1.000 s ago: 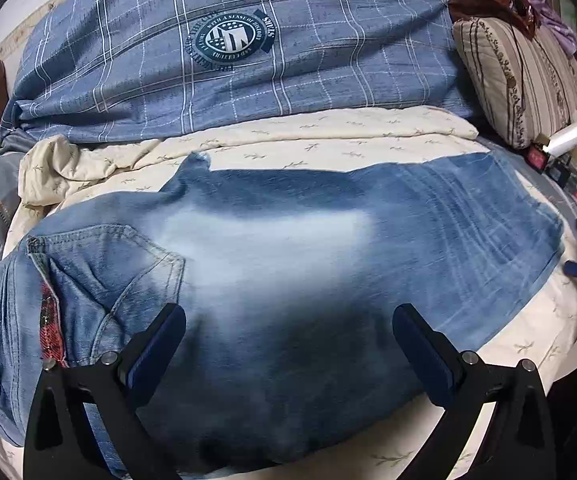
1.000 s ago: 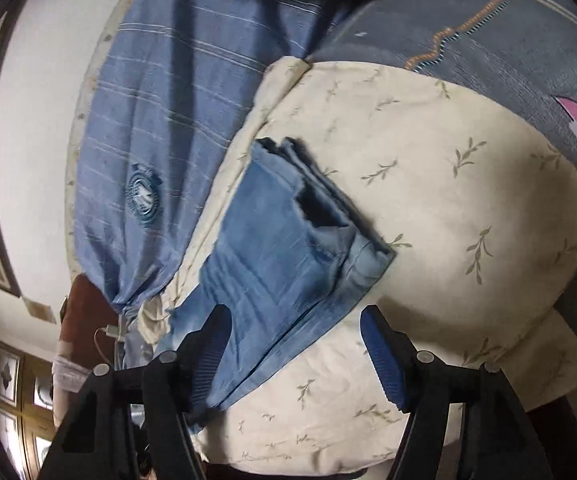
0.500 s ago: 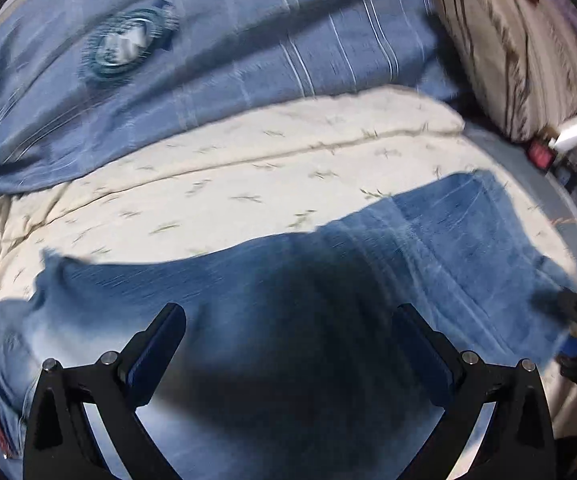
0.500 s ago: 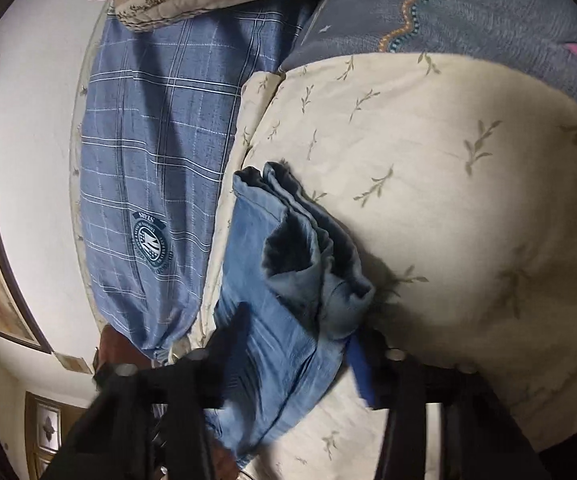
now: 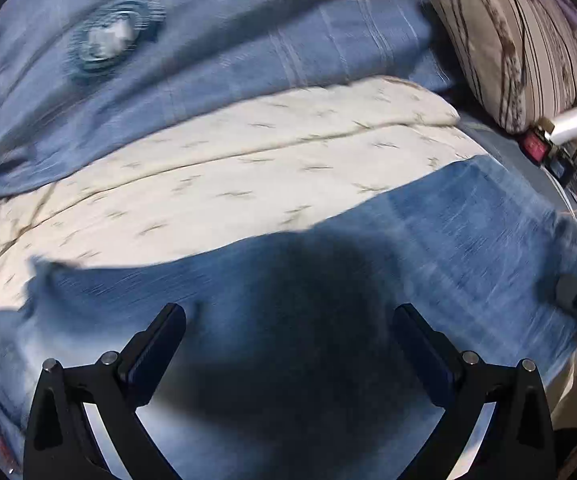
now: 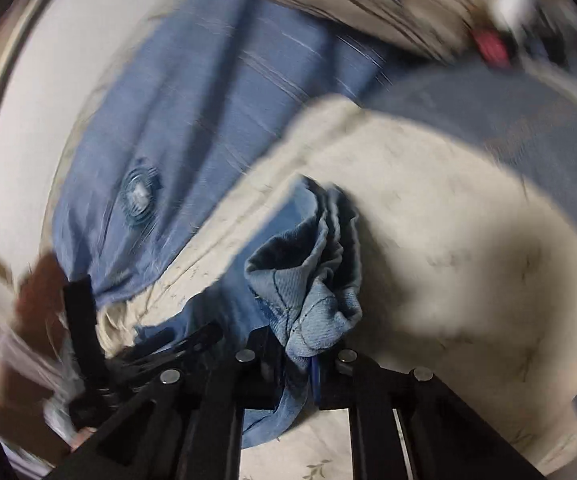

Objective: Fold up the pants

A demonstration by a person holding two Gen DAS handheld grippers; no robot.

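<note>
No legible txt; bedspread emblem (image 5: 114, 38) too blurred.

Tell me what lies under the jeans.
The jeans lie on a cream leaf-print sheet, visible along their far edge. What lies directly beneath the denim is covered.

Right hand-held gripper (image 6: 300, 360) now clamped on apparently lifted, bunched jeans hem (image 6: 308, 300).

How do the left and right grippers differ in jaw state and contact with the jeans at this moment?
The left gripper stands wide open, nothing between its pads; the right gripper, whose jaws have just been closing, is shut on the jeans. The left hovers over flat denim; the right pinches a bunched hem end. Both are black with blue pads.
</note>
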